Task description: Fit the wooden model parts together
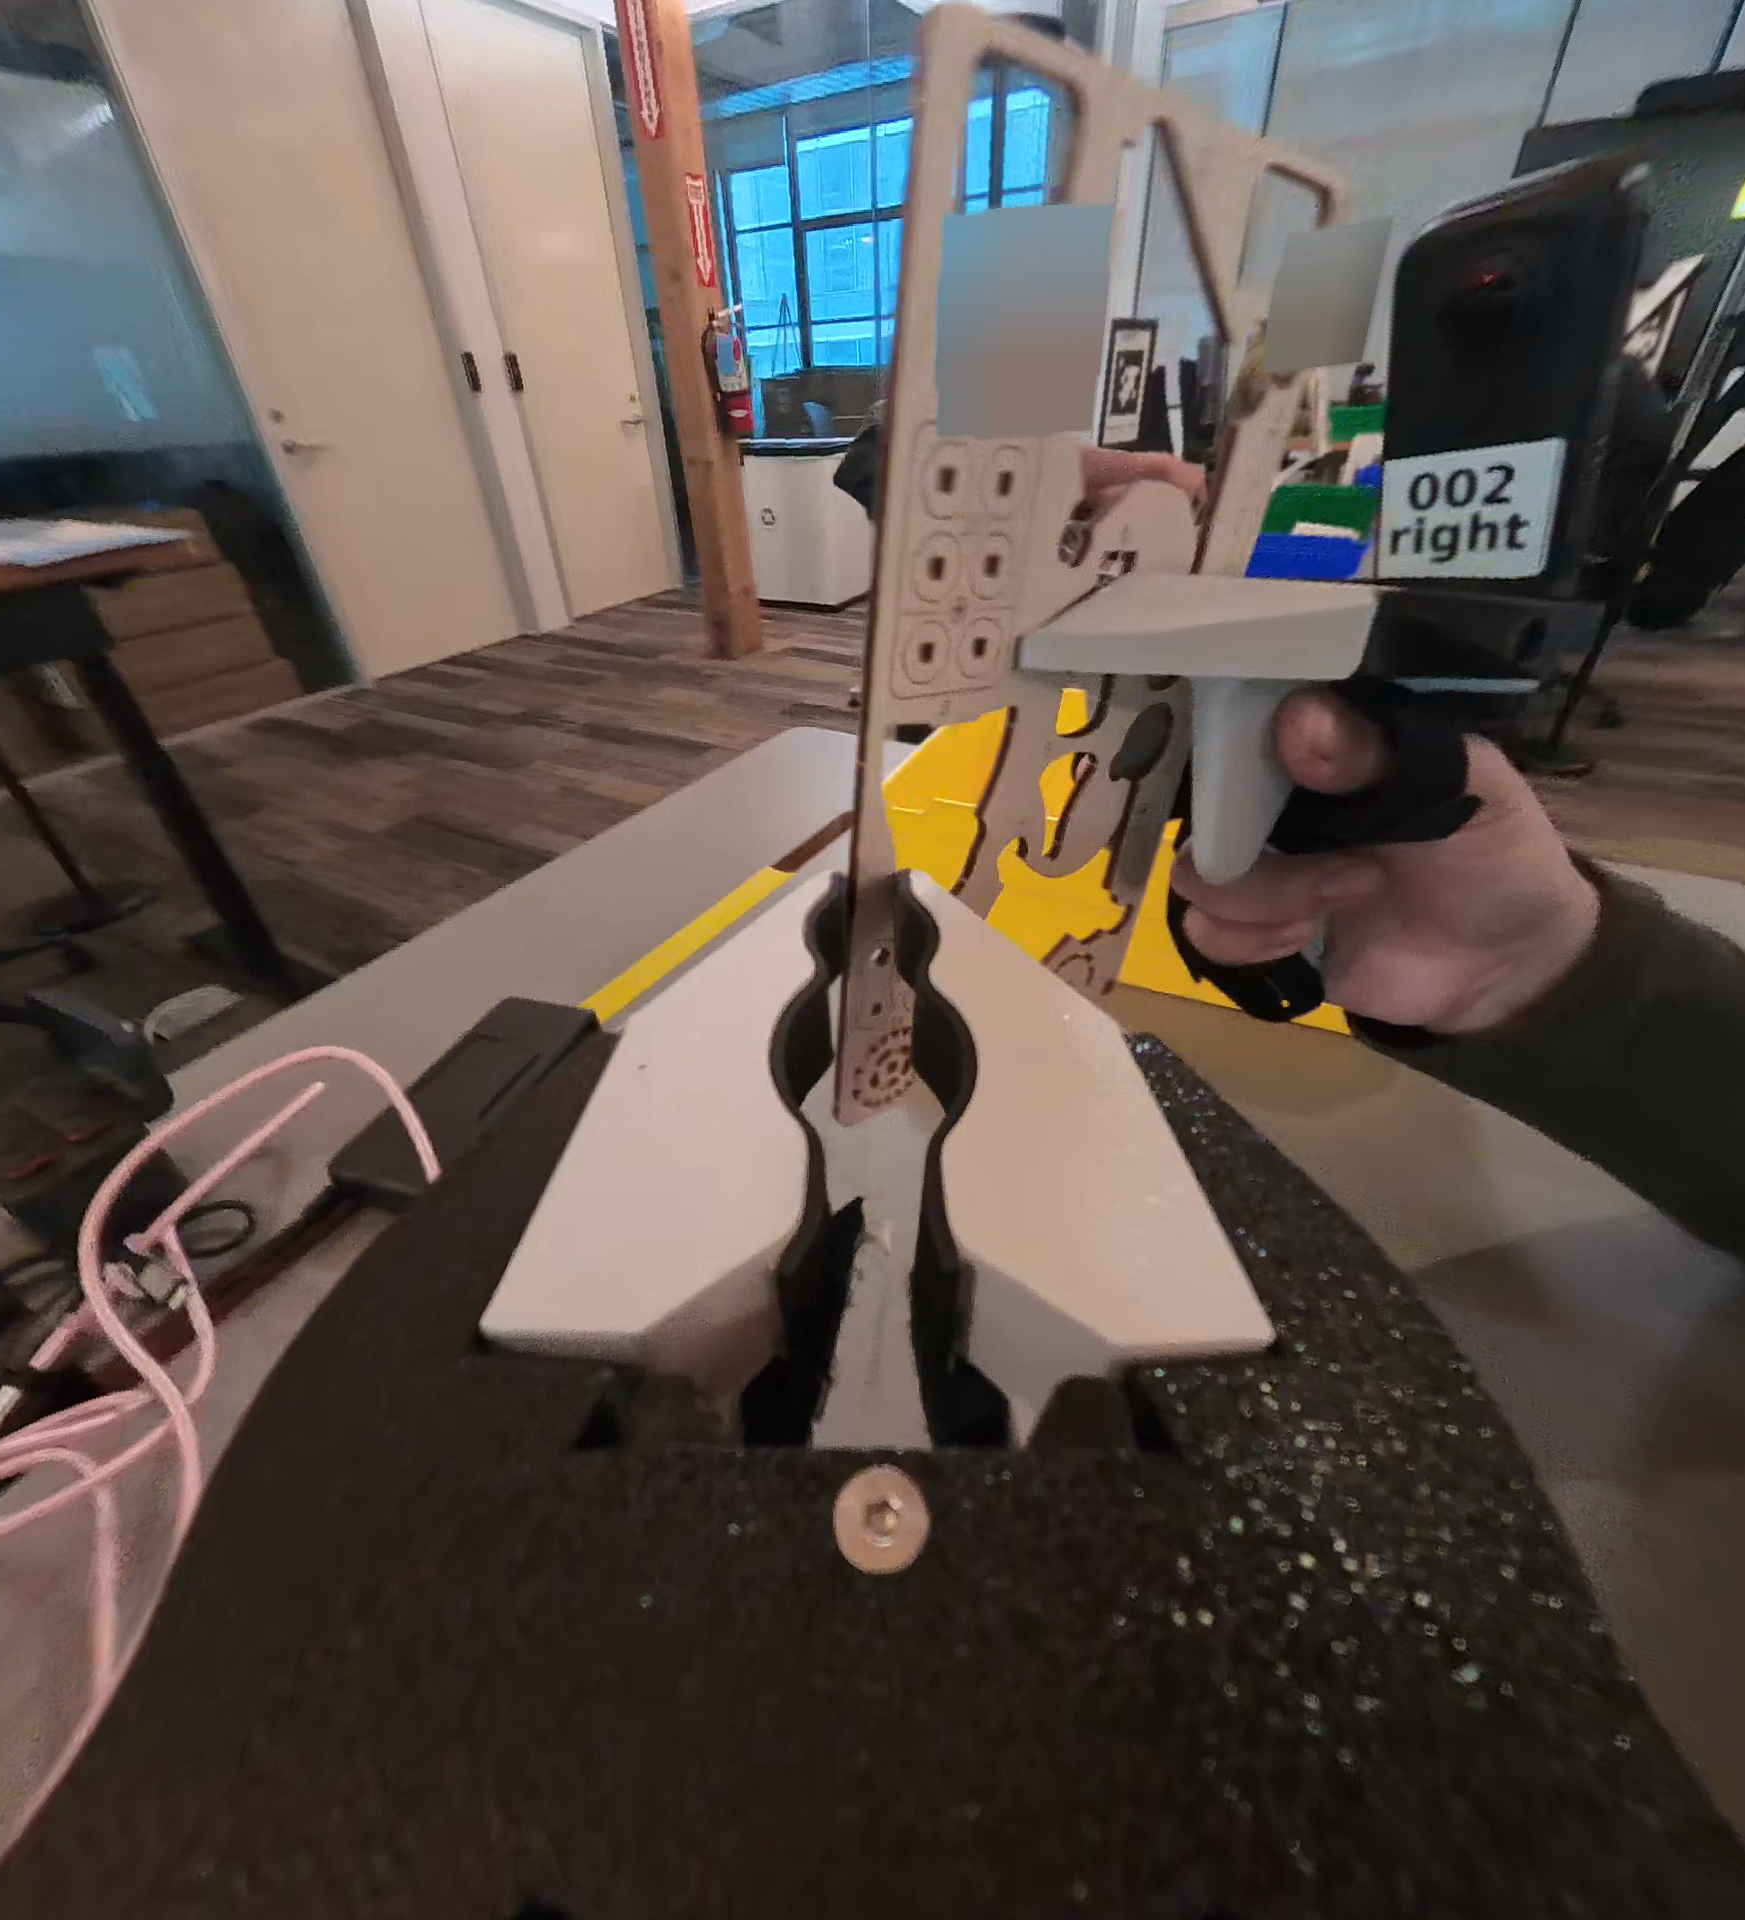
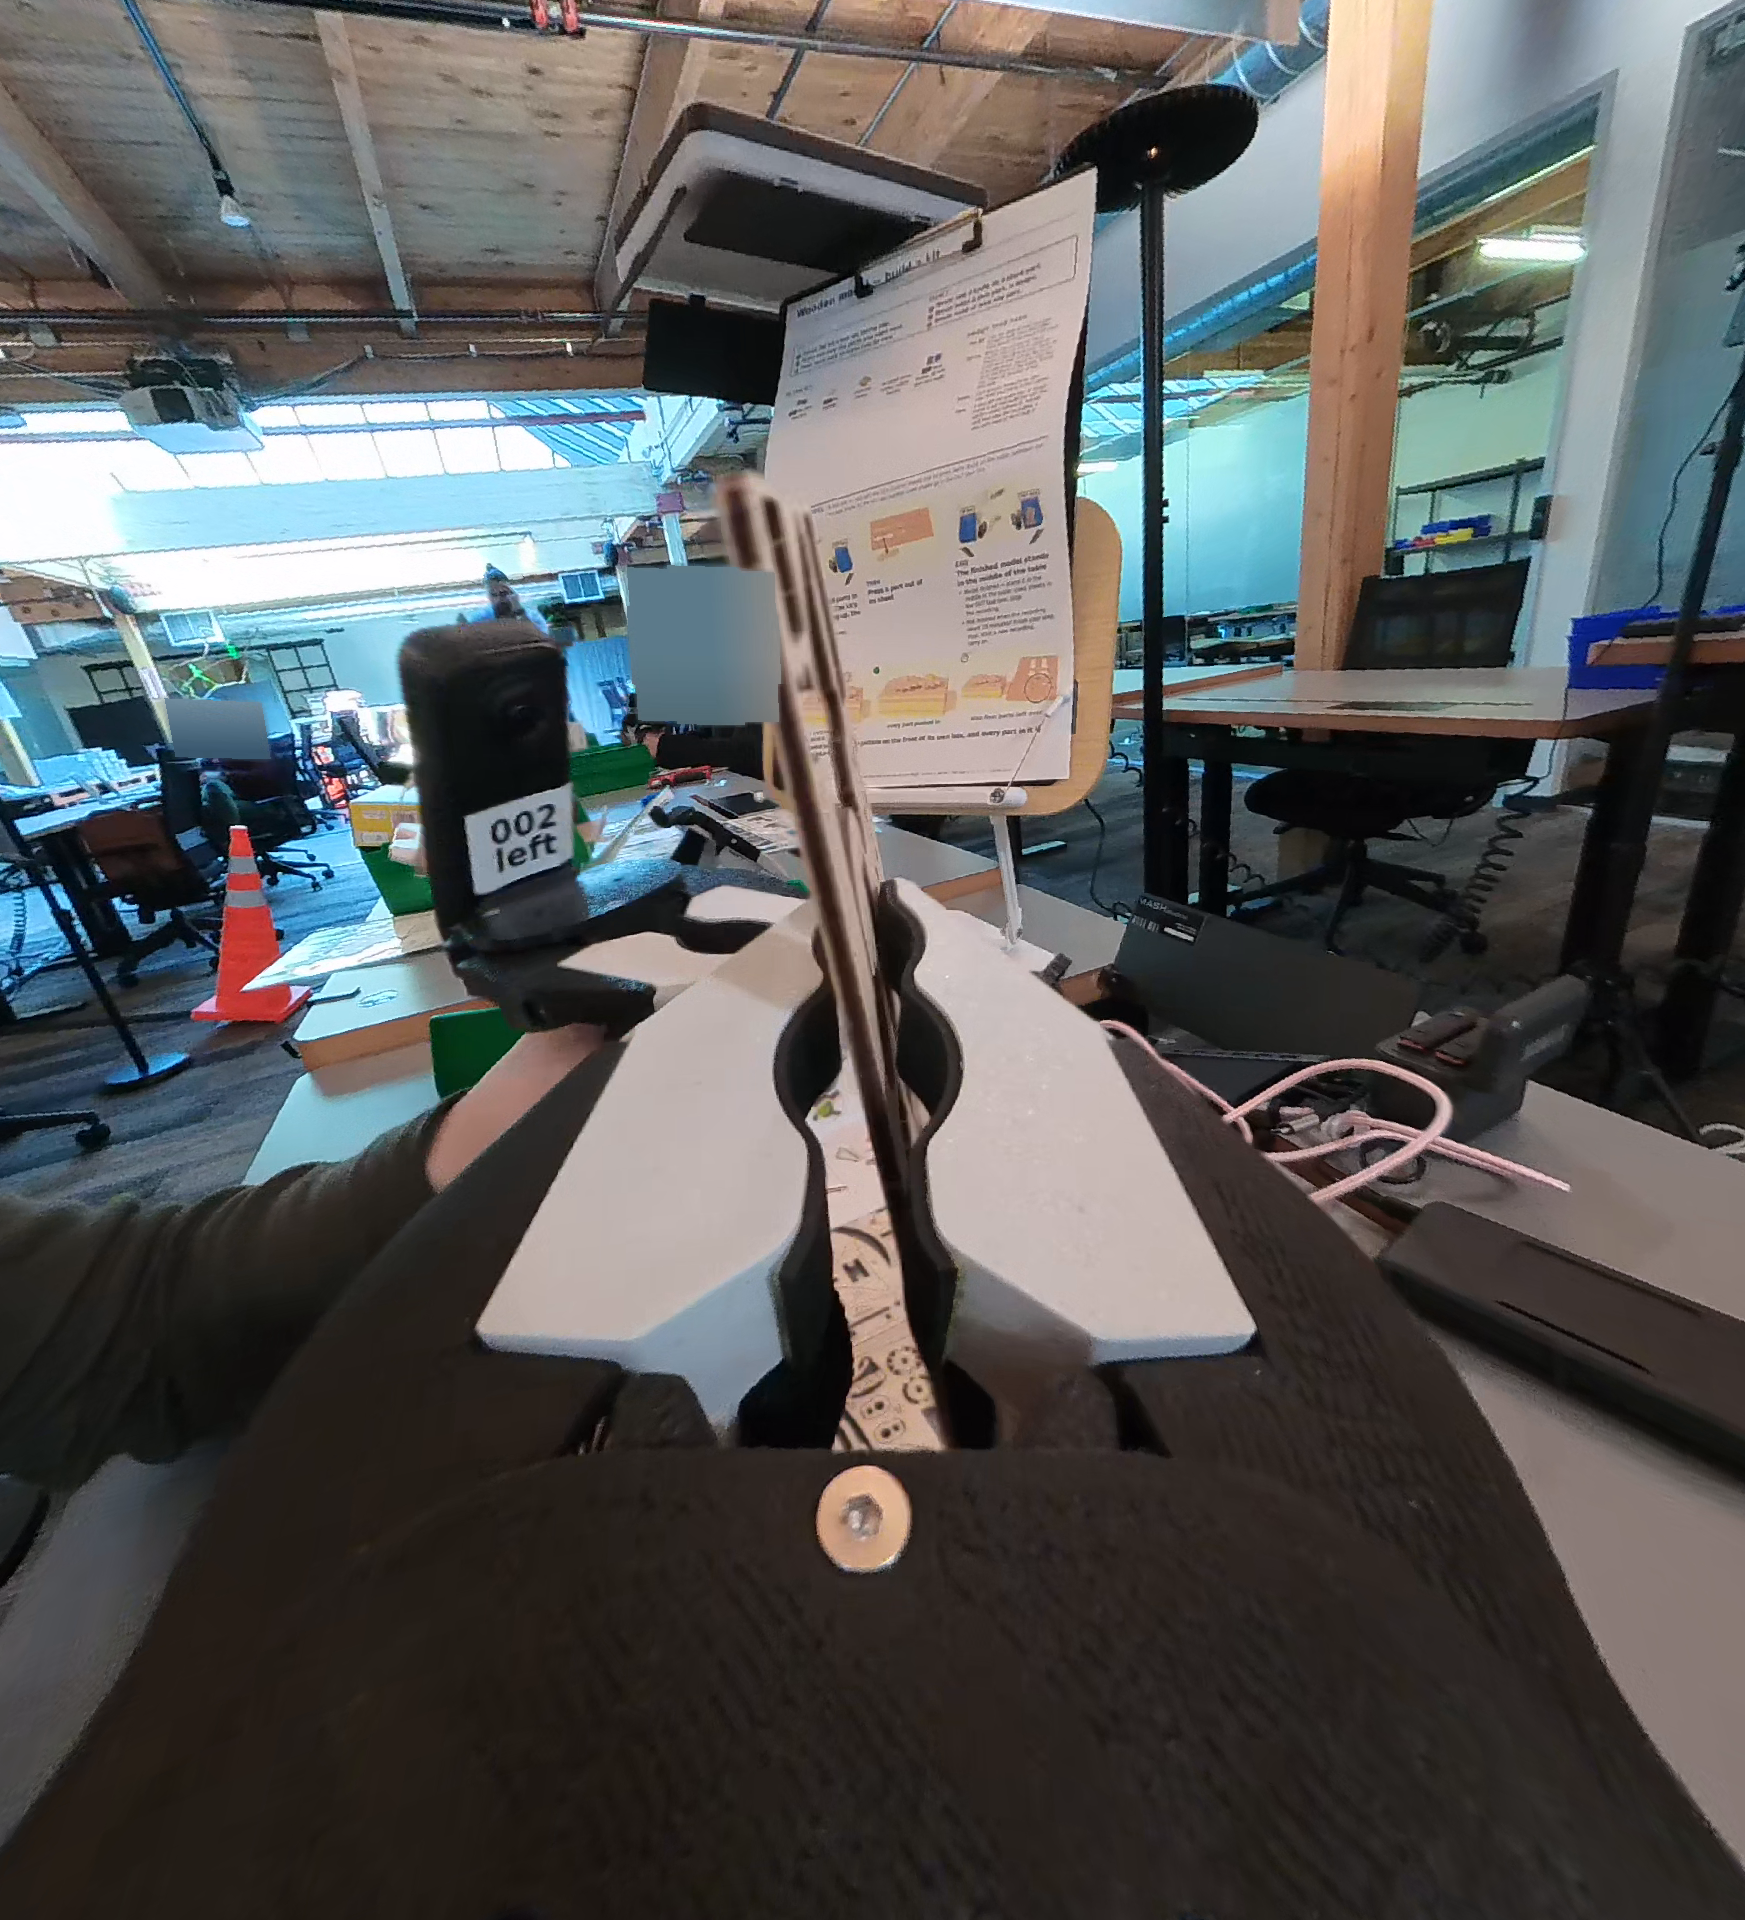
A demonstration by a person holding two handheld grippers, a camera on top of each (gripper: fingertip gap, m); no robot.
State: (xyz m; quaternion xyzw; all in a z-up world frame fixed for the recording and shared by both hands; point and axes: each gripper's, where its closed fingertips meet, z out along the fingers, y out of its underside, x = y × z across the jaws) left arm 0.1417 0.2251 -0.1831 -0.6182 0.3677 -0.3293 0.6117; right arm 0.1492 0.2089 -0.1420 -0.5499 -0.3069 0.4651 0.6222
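Note:
A thin laser-cut wooden sheet (image 1: 961, 582) with several model parts still in it stands upright above the table. My left gripper (image 1: 873, 904) is shut on its lower edge. My right gripper (image 1: 1044, 655), held by a hand, grips the same sheet higher up from the right side. In the right wrist view the sheet (image 2: 826, 831) shows edge-on, clamped between the white fingers of my right gripper (image 2: 852, 914). The left gripper (image 2: 733, 920) reaches in from the left and meets the sheet just beyond.
A yellow tray-like thing (image 1: 951, 800) lies on the grey table (image 1: 535, 935) under the sheet. A pink cable (image 2: 1367, 1122) and a flat black box (image 2: 1616, 1361) lie to the right. An instruction page on a stand (image 2: 941, 520) rises behind the sheet. The gap from one gripper's tips to the other's is roughly 4 cm.

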